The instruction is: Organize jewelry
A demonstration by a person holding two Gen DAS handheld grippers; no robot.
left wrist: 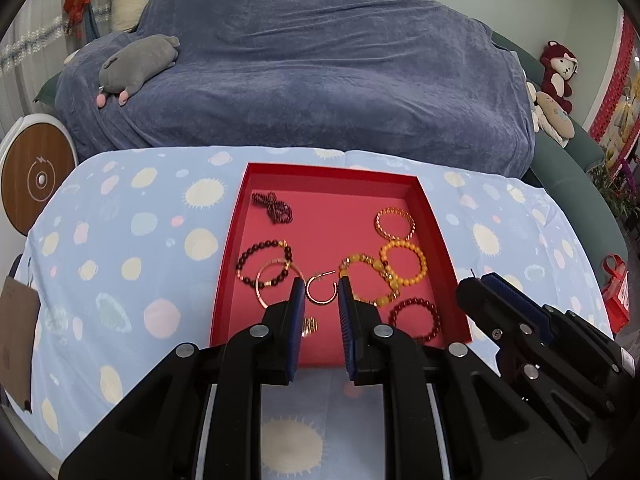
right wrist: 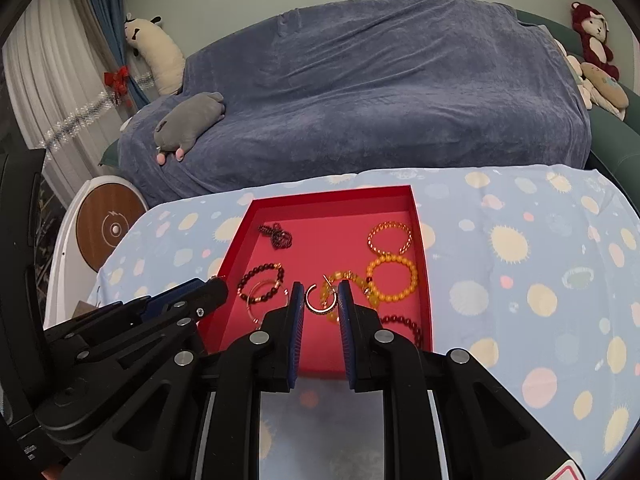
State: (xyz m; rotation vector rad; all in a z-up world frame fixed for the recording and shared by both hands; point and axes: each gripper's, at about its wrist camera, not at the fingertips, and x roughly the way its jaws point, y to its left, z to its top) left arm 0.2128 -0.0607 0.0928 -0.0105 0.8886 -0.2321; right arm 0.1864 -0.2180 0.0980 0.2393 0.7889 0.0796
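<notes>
A red tray (left wrist: 440,240) (right wrist: 236,256) lies on the spotted blue cloth and holds several bracelets. Yellow bead bracelets (left wrist: 404,262) (right wrist: 392,278) lie at its right, a dark red one (left wrist: 416,318) at the near right, a dark bead bracelet (left wrist: 262,266) (right wrist: 260,282) at the left, a dark twisted one (left wrist: 274,208) at the back. A gold hoop earring (left wrist: 322,290) (right wrist: 320,300) lies in the middle. My left gripper (left wrist: 320,292) is open and empty above the tray's near end, the hoop showing between its fingers. My right gripper (right wrist: 320,298) is open and empty too, just right of the left one.
The cloth-covered table (left wrist: 120,260) stands before a sofa under a blue blanket (left wrist: 320,72), with a grey plush (left wrist: 136,66) on it. A round wood-topped stand (left wrist: 34,180) is at the left. A small gold item (left wrist: 310,325) lies near the tray's front.
</notes>
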